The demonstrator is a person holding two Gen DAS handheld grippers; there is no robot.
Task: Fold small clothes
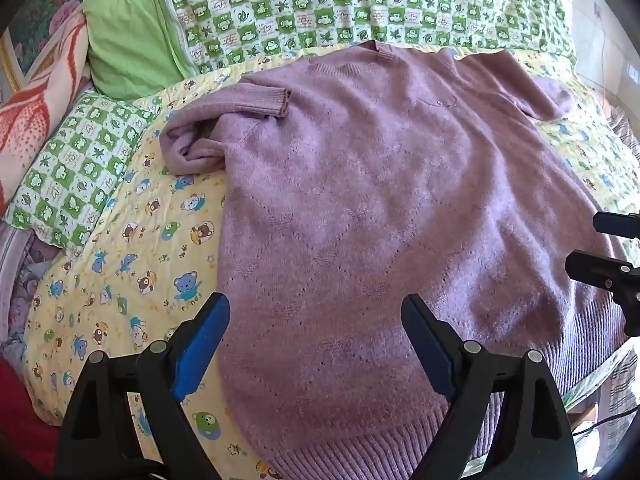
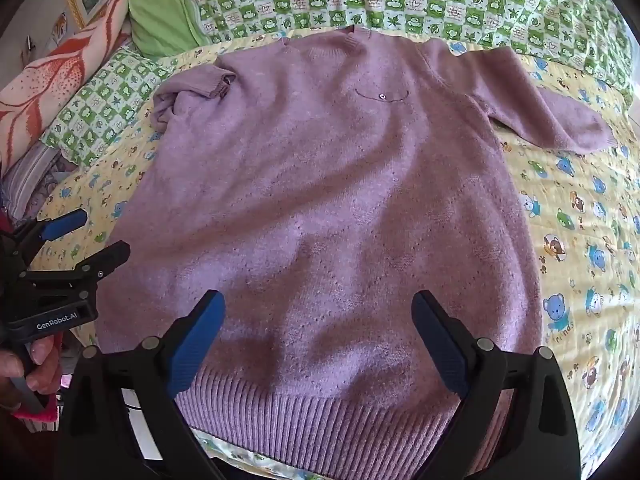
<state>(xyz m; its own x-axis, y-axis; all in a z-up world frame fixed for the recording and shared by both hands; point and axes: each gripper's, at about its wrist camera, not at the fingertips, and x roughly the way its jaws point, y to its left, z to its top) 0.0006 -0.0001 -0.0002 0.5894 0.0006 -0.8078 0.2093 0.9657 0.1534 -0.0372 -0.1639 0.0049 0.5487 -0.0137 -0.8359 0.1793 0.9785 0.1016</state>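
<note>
One lilac knitted sweater [image 1: 372, 208] lies spread front-up on the bed, its ribbed hem at the near edge and its neckline toward the far edge, resting on one yellow quilt [image 1: 132, 248] printed with cartoon bears. Two sleeves can be counted: one is folded back on itself so its cuff [image 1: 280, 102] lies on the shoulder toward the left edge of the bed, the other [image 2: 556, 120] stretches out flat toward the right edge. One green-and-white checked cover [image 1: 360, 0] runs along the far edge, one matching checked pillow [image 1: 80, 168] sits at the left edge, with one plain green cloth [image 1: 124, 40] and one red-and-cream patterned blanket [image 1: 36, 100] near the far left corner. Two grippers hover over the hem. The left gripper [image 1: 316, 344] has its blue-padded jaws spread wide over the sweater's left side, with nothing between them and no grasp on the knit. The right gripper [image 2: 318, 344] is likewise spread wide above the middle of the hem, gripping nothing. Only the right wrist view shows the whole outstretched sleeve, the small chest pocket with its button [image 2: 382, 97], and a person's hand [image 2: 28, 368] wrapped around the left gripper's handle. Only the left wrist view shows the quilt's near left stretch beside the sweater.
</note>
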